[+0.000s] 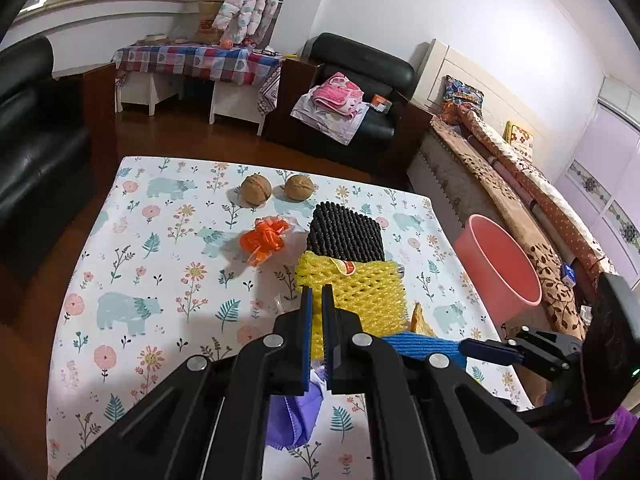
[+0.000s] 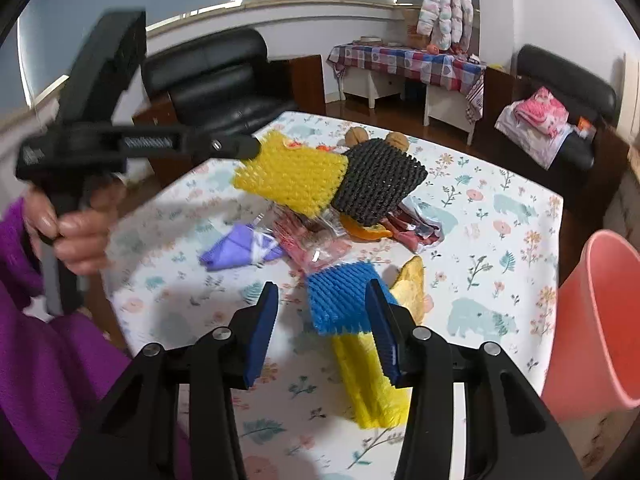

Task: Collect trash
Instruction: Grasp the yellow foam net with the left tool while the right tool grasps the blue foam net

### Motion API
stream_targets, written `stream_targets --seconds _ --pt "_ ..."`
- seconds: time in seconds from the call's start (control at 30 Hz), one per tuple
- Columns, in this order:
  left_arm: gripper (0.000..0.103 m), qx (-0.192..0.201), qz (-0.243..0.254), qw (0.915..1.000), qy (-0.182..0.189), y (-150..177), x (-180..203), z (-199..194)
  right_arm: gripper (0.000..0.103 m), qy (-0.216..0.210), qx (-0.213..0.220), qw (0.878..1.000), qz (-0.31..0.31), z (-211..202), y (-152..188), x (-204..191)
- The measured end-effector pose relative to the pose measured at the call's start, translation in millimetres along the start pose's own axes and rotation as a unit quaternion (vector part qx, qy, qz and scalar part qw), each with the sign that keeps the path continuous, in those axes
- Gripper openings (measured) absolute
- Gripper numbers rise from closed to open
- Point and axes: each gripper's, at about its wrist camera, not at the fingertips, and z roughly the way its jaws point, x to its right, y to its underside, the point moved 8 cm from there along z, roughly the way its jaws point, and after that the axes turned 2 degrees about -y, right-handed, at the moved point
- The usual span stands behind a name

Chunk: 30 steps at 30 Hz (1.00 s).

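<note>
My left gripper (image 1: 317, 294) is shut on a yellow foam net (image 1: 356, 292) and holds it above the table; the right wrist view shows the net (image 2: 292, 178) lifted in its tip (image 2: 248, 146). My right gripper (image 2: 322, 296) is open, its jaws on either side of a blue foam net (image 2: 340, 300) that lies on the table. A black foam net (image 2: 378, 182), a second yellow net (image 2: 370, 384), a purple wrapper (image 2: 236, 248), red wrappers (image 2: 316, 240), orange peel (image 2: 366, 232) and an orange plastic scrap (image 1: 264, 240) lie on the floral tablecloth (image 1: 120, 272).
A pink bin (image 2: 596, 328) stands off the table's right edge; it also shows in the left wrist view (image 1: 500, 264). Two walnuts (image 1: 256, 189) sit at the far side. Black armchairs (image 2: 216, 80), a bed (image 1: 520, 208) and a checked side table (image 1: 192, 60) surround the table.
</note>
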Motion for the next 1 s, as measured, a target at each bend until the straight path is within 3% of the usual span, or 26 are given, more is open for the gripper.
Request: stream_targets --seconds 0.1,0.23,0.3,0.63,1.0 --pt "0.004 -0.001 -0.003 1.0 0.002 1.1 -0.1 -0.1 0.045 0.02 -0.015 1.0 -0.012 4.3 5.4 4.4" --pt "0.004 -0.003 -0.004 1.0 0.001 1.2 -1.4 1.6 0.021 0.017 -0.011 1.0 0.012 1.8 9.4 14.4" --pt "0.004 -0.004 -0.005 1.0 0.001 0.0 -1.4 2.3 0.016 0.013 -0.004 0.999 0.031 -2.1 10.4 21.1" --pt "0.004 0.006 0.002 0.9999 0.012 -10.3 11.6 -1.9 0.015 -0.035 0.07 0.986 0.149 -38.1 -0.6 56.1" --pt "0.004 0.019 0.025 0.9985 0.043 -31.9 55.7 3.9 0.015 0.045 0.131 0.969 0.206 -76.7 -2.3 109.0"
